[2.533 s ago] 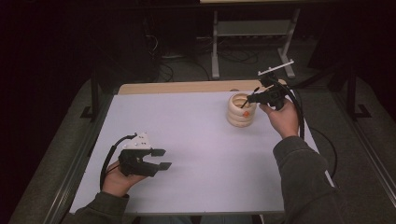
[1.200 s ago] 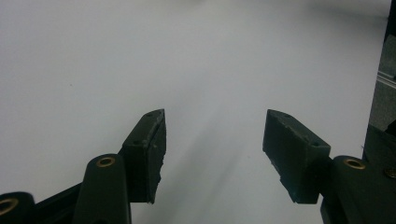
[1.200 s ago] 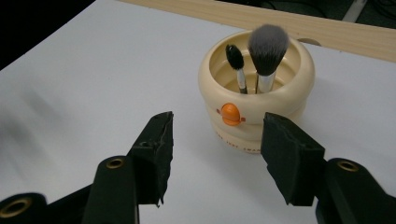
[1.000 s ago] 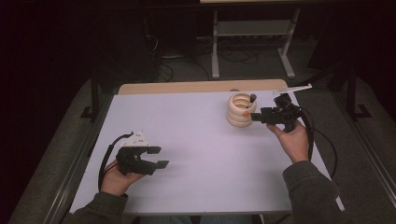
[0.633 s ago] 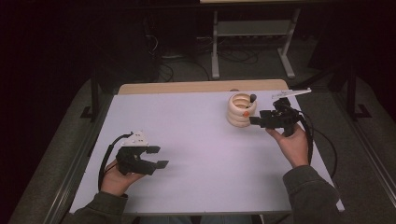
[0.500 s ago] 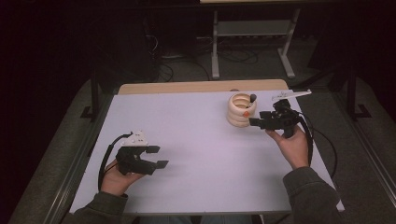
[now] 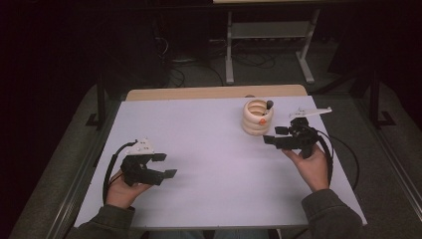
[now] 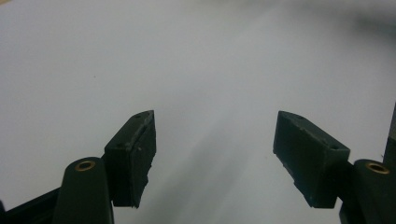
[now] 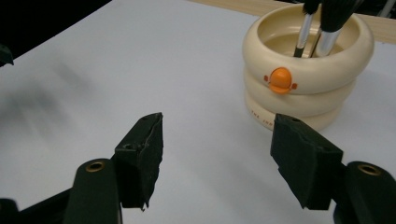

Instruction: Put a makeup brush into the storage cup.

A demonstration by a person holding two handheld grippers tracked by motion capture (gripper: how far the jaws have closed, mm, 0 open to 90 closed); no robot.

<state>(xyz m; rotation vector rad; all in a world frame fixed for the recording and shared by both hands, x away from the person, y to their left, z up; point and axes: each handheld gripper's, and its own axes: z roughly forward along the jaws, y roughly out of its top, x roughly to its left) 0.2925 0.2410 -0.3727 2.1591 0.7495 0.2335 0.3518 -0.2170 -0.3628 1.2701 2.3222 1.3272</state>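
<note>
Two tools work over a white surface. The right tool sits just beside the holder, at its near right, jaws spread with nothing between them; they have just been opening. The left tool rests near the surface's left edge, well apart from the holder, jaws likewise spread and empty and just been opening.

Step in hand, as judged: release complete, with the brushes standing in the holder. The next move likely calls for drawing the right tool clear without nudging the holder.

The holder is cream, built of stacked rings, upright, with an orange duck-like emblem on the upper ring. Two dark-headed brushes with silver ferrules lean inside.
</note>
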